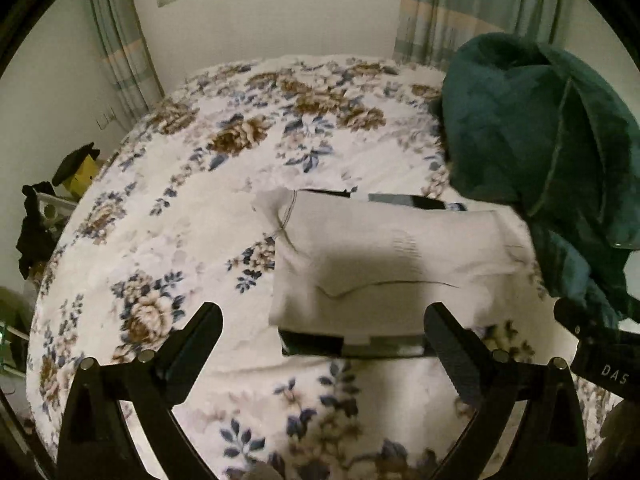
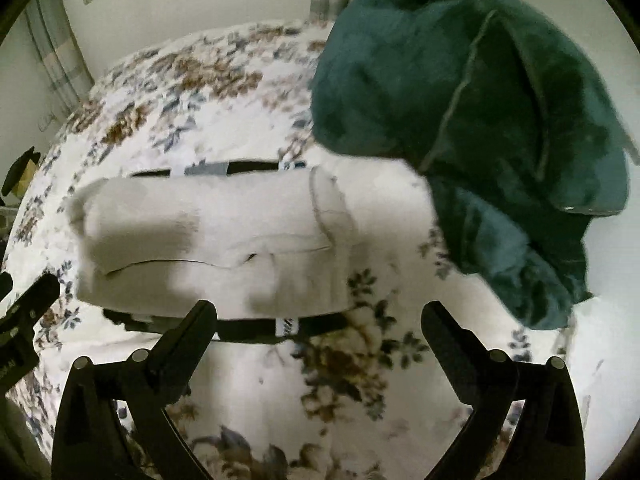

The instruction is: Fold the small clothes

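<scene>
A folded pale grey garment with a black waistband edge lies flat on the floral bed cover. It also shows in the right wrist view. My left gripper is open and empty, its fingers just short of the garment's near edge. My right gripper is open and empty, just before the garment's near right corner. The left gripper's body shows at the left edge of the right wrist view.
A crumpled dark green blanket lies to the right of the garment, and also shows in the right wrist view. Curtains and a window stand behind the bed. Dark clutter sits beside the bed's left edge.
</scene>
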The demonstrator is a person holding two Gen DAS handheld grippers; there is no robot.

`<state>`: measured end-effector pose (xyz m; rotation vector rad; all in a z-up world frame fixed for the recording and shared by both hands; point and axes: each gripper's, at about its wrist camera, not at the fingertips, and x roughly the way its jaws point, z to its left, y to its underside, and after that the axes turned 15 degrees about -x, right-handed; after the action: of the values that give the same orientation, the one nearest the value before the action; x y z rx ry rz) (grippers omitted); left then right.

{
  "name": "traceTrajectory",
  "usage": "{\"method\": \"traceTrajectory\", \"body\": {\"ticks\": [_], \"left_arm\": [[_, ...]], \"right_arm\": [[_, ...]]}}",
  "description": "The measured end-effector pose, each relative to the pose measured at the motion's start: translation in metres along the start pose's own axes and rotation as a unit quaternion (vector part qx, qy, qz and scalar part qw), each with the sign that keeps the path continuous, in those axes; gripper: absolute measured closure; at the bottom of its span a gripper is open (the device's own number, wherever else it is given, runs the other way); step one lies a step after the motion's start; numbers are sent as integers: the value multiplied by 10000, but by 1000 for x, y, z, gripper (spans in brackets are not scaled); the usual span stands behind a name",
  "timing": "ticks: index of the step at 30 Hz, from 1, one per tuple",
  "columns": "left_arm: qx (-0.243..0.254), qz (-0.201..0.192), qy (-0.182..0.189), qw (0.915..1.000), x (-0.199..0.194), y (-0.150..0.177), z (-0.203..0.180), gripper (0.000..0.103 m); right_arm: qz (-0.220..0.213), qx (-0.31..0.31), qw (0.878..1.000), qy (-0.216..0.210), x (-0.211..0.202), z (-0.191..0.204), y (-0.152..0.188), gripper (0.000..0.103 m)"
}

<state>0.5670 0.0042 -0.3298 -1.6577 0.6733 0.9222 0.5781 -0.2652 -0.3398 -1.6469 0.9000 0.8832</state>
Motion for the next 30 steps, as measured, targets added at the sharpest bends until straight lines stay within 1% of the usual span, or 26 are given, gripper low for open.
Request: {"method": "traceTrajectory", "body": {"ticks": [2, 3, 7, 8, 10, 11, 13, 14, 16, 19, 22, 24, 27, 30], "left_arm": [[29, -106, 53, 9999, -35, 4, -2, 0], [37, -146, 73, 9999, -47, 4, -3, 0], [9, -340, 146, 9993, -113, 10, -2, 0], [-10, -415, 161, 9990, -135, 13, -1, 0], [-45, -490, 228, 9985, -164, 16, 0, 0], [-49, -553, 225, 9982, -186, 19, 0, 0], [-38, -634, 281, 9976, -214, 24, 2, 0], [-56, -685, 288, 9972, -234, 28, 4, 0], [-73, -741, 353, 9966, -264, 33, 8, 0], [-48, -847, 385, 9957, -304, 41, 12, 0], [-43, -1014, 379, 9941, -344, 54, 18, 0], [-62, -1052, 400, 9936, -368, 63, 22, 0], [-40, -1077, 451, 9931, -392, 78, 24, 0], [-30, -1173, 441, 9921, -411, 91, 27, 0]], "right_arm": [[-151, -30, 9998, 90, -34, -3, 5, 0], [-213, -23, 9997, 122, -50, -4, 8, 0], [-547, -35, 9982, 228, -131, -7, 24, 0], [-618, -35, 9978, 250, -149, -7, 28, 0], [-773, -31, 9966, 279, -190, -7, 38, 0], [-860, -7, 9958, 307, -213, -9, 44, 0], [-990, -10, 9945, 349, -254, -10, 55, 0], [-1084, 5, 9934, 385, -278, -11, 62, 0], [-1232, 28, 9915, 408, -315, -13, 74, 0], [-1465, 24, 9880, 490, -373, -14, 96, 0], [-1619, 94, 9858, 425, -422, -14, 119, 0], [-1764, 129, 9834, 404, -454, -14, 135, 0], [-1919, 104, 9806, 376, -489, -12, 154, 0], [-2099, 7, 9767, 457, -519, -11, 173, 0]]}}
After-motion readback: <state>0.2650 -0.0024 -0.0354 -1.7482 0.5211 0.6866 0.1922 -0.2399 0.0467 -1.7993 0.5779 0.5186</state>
